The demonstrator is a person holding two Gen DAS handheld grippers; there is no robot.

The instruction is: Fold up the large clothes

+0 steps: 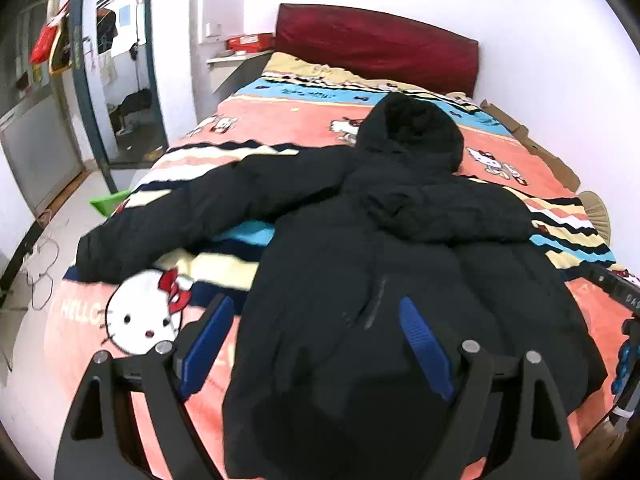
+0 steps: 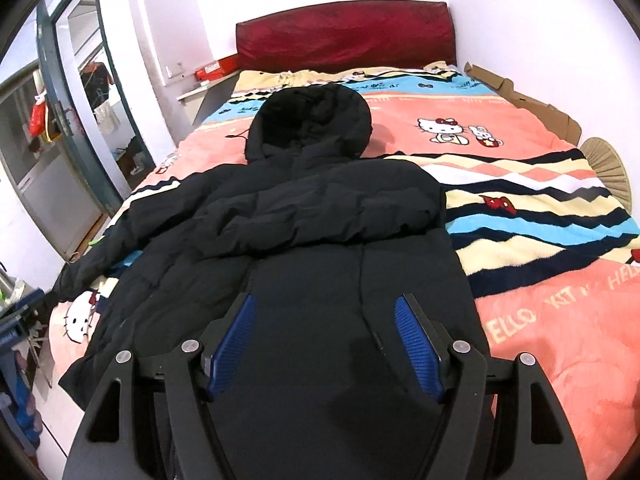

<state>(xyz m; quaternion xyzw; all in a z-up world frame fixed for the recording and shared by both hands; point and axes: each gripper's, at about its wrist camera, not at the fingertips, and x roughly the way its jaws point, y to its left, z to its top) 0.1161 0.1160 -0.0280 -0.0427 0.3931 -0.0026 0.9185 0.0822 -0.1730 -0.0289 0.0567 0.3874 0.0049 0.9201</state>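
Both grippers, left [image 1: 316, 344] and right [image 2: 326, 340], are held apart; the puffy black coat [image 2: 304, 220] could easily get bunched if grabbed unevenly.

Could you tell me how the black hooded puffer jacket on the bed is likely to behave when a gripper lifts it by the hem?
The black hooded puffer jacket looks quilted and puffy, so it will probably sag limply rather than hold shape. Its outstretched sleeve would likely trail behind. The smooth shell may slip between fingers.
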